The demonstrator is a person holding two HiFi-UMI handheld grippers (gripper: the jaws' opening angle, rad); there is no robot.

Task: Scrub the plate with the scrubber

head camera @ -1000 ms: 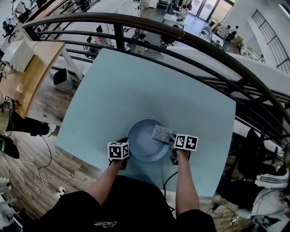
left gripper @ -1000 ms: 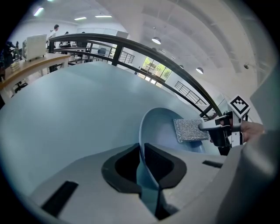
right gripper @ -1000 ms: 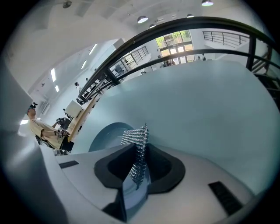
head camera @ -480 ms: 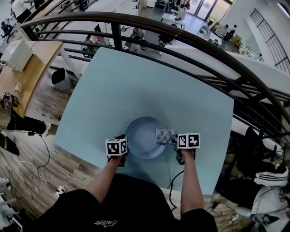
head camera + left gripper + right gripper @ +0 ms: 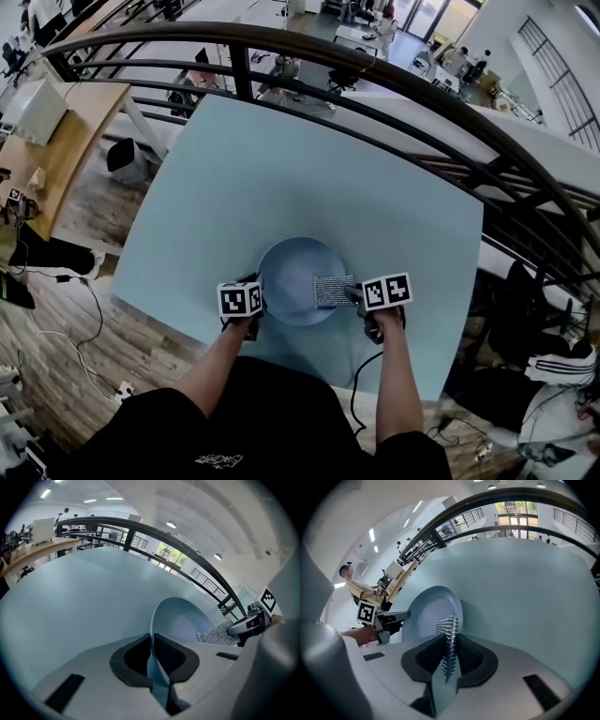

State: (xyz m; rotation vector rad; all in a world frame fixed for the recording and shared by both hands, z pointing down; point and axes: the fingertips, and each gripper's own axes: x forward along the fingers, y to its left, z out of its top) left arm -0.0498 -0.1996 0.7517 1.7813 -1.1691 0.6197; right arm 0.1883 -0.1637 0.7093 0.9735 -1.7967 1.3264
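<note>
Head view: round pale-blue plate [image 5: 286,272] lying on the light-blue table [image 5: 281,169], near the table's front edge and just ahead of the person's forearms [image 5: 389,375]. Left gripper [image 5: 260,300] at the plate's left rim, touching it; right gripper [image 5: 355,295] at the plate's right side, reaching inward over the rim. Silvery mesh scrubber [image 5: 330,290] on the right half of the plate's inside, its outer edge at the right gripper's tips. Dark curved railing [image 5: 394,89] beyond the far edge of the table. Left gripper view: jaws of the left gripper [image 5: 152,643] closing, with the near rim of the plate [image 5: 185,618] edge-on between the two dark pads and touching both; rest of the plate extending forward from the jaws over the table [image 5: 70,602]. Scrubber [image 5: 216,634] at the plate's right side, pinched by the right gripper [image 5: 236,630] entering from the right edge of the picture. Right gripper view: jaws of the right gripper [image 5: 450,644] clamped on the scrubber [image 5: 448,625], seen edge-on as a thin upright band of metal mesh between the pads and projecting beyond the tips. Forward end of the scrubber over the inside of the plate [image 5: 424,613]; contact with the plate's surface not clear here. Plate just ahead and to the left of the jaws, with the left gripper [image 5: 404,615] on its far rim and the marker cube [image 5: 366,612] behind it.
</note>
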